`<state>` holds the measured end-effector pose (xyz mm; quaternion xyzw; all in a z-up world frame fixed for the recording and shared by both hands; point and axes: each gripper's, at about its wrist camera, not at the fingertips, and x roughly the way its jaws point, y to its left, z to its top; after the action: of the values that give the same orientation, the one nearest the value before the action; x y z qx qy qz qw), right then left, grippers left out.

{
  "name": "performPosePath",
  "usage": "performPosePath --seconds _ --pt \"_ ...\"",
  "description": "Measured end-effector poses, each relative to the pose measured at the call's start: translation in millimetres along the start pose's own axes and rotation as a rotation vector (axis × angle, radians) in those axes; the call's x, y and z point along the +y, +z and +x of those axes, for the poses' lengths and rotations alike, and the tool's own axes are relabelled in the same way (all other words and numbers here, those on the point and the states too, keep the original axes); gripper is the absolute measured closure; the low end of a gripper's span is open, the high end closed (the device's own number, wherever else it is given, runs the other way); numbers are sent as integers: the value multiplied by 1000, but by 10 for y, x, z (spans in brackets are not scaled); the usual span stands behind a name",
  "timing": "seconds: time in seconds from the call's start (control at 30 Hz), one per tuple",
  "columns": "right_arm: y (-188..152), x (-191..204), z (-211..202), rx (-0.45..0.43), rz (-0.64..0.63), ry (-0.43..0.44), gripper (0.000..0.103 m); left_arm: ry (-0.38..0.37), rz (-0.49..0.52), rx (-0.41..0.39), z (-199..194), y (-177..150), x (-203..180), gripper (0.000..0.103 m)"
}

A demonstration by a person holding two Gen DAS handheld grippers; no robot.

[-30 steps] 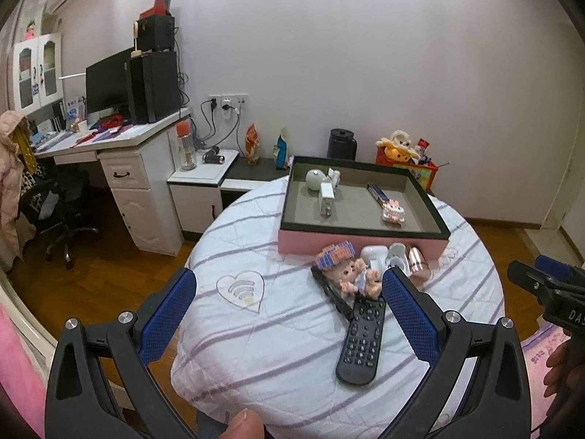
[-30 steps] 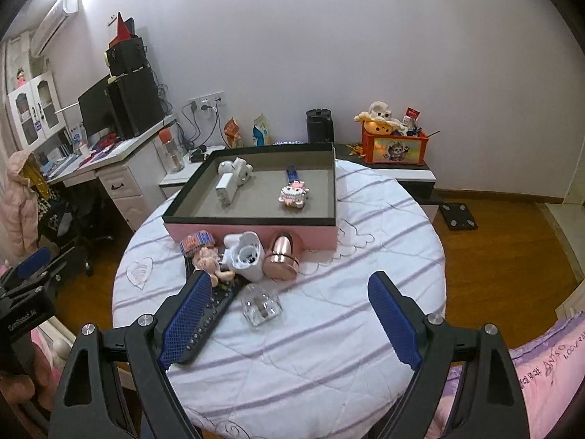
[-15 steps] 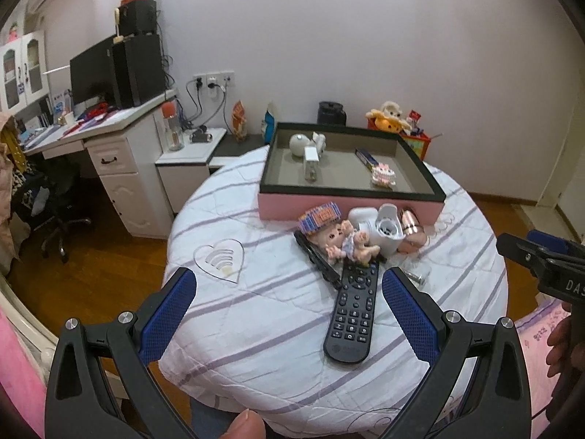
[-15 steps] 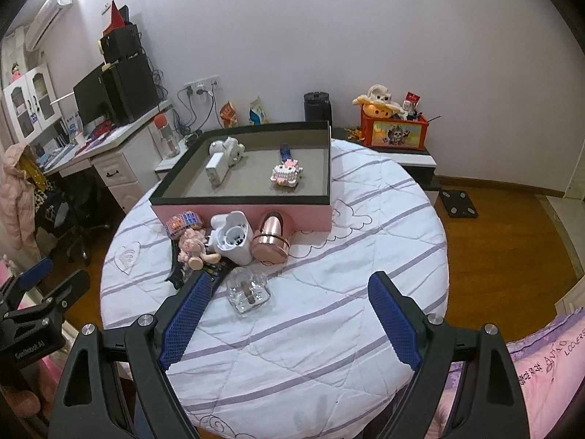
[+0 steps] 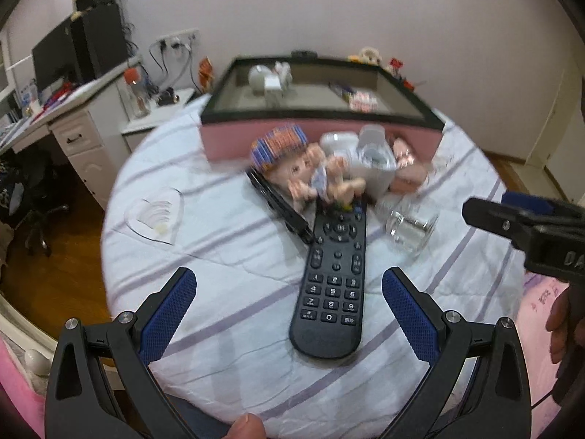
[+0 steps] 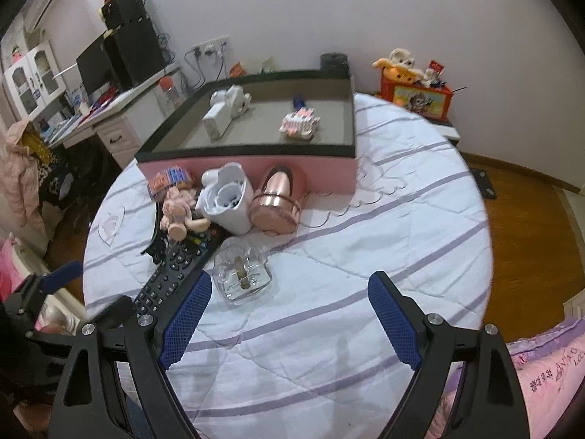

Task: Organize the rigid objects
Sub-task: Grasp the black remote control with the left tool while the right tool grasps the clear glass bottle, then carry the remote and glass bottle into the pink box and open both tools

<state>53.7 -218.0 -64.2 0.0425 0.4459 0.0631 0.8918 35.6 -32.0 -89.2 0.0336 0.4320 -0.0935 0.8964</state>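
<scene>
A pink box (image 6: 331, 170) with a dark rim holds several small items on the round table. In front of it lie a black remote (image 5: 334, 274), a doll (image 5: 314, 173), a white cup (image 6: 230, 203), a rose-gold tin (image 6: 276, 201) and a clear glass piece (image 6: 241, 274). My left gripper (image 5: 289, 292) is open and empty, its fingers either side of the remote's near end. My right gripper (image 6: 289, 298) is open and empty just right of the glass piece (image 5: 411, 225); it also shows in the left wrist view (image 5: 526, 226).
A white striped cloth (image 6: 365, 256) covers the table. A desk with a monitor (image 6: 120, 58) stands at far left, an orange toy box (image 6: 415, 97) at far right. A pink bedspread (image 6: 541, 376) lies at the near right edge.
Both grippers have moved forward and down toward the table. The left one now frames the remote's near end; the right one is close to the glass piece.
</scene>
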Motion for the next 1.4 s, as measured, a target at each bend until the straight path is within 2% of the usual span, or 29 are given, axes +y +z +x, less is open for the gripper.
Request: performPosePath --seconds 0.23,0.57,0.63,0.7,0.77,0.83,0.87,0.97,1.0,1.1,1.4 --pt "31 30 247 53 -28 36 14 8 26 78 390 -72 -107 0" --pt "80 176 559 101 -112 62 14 -1 42 42 512 4 -163 0" --pt "70 205 619 111 -128 66 17 -7 54 32 523 11 -176 0" --pt "68 231 671 120 -137 73 33 -15 59 26 524 9 -175 1" --pt "53 274 718 118 -161 49 40 -24 65 20 516 11 -180 4" --pt "43 283 716 107 -179 31 49 -31 77 8 499 6 -200 12" --pt "43 264 707 106 -179 30 49 -34 84 2 490 4 -214 14" --pt "33 195 666 98 -154 47 49 -51 96 -14 457 2 -245 34" --pt "20 169 643 95 -146 47 49 -61 101 -17 447 8 -253 44" --pt "-14 93 577 89 -125 45 49 -87 110 -13 427 17 -264 56" --pt "-40 -167 430 72 -52 37 49 -128 109 0 344 5 -220 59"
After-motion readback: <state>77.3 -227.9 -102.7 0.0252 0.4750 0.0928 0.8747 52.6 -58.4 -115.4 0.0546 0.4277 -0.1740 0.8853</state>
